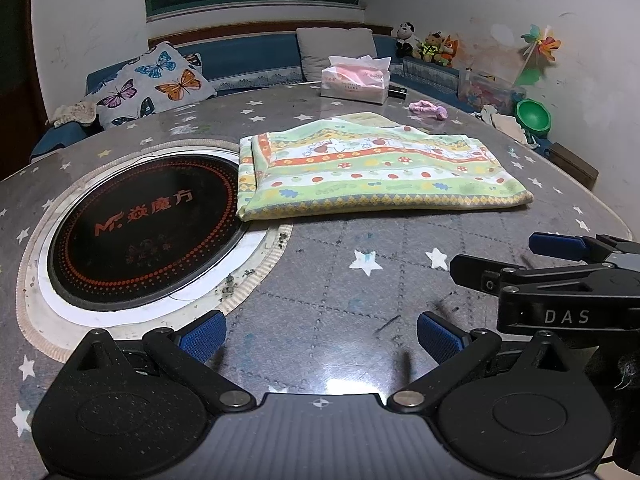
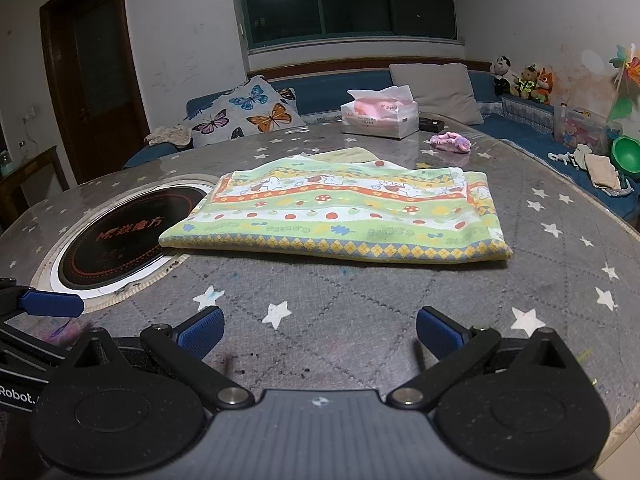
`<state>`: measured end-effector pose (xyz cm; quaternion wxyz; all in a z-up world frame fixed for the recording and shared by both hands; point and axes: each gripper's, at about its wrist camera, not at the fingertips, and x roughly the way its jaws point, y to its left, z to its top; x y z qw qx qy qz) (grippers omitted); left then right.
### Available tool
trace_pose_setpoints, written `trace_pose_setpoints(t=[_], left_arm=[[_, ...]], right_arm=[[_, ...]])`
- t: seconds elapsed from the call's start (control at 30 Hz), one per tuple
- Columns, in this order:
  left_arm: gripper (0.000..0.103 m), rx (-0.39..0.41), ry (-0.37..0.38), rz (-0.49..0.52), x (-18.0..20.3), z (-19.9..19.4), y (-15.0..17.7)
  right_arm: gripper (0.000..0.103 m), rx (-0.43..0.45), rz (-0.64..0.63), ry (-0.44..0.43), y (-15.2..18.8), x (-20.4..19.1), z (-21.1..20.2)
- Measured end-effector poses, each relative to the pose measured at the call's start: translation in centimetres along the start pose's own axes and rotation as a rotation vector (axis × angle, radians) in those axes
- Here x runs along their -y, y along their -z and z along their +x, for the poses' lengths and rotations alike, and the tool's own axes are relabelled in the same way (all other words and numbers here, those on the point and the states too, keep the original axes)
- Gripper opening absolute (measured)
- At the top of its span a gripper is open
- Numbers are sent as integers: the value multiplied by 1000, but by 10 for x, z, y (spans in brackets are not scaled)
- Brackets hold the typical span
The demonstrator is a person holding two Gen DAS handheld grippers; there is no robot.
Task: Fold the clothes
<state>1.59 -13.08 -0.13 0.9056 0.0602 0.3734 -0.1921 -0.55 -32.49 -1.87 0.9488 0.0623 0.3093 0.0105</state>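
Note:
A folded cloth (image 1: 372, 168) with green, orange and yellow cartoon stripes lies flat on the star-patterned table (image 1: 340, 280); it also shows in the right wrist view (image 2: 344, 216). My left gripper (image 1: 320, 338) is open and empty, low over the table, well short of the cloth's near edge. My right gripper (image 2: 320, 332) is open and empty too, also short of the cloth. The right gripper shows at the right edge of the left wrist view (image 1: 560, 256). One blue pad of the left gripper's fingers (image 2: 52, 304) shows at the left edge of the right wrist view.
A round black induction plate (image 1: 144, 232) is set into the table left of the cloth, whose left edge overlaps it. A tissue box (image 1: 356, 80) and a small pink cloth (image 1: 428, 109) sit at the far side. A sofa with cushions runs behind.

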Motion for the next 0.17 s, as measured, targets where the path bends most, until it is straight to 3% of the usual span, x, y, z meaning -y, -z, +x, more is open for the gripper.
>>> trace_pose_setpoints(t=[0.17], left_arm=[[103,-6,5,5,1,2,1]], right_arm=[[103,-3,3,2,1,1,2]])
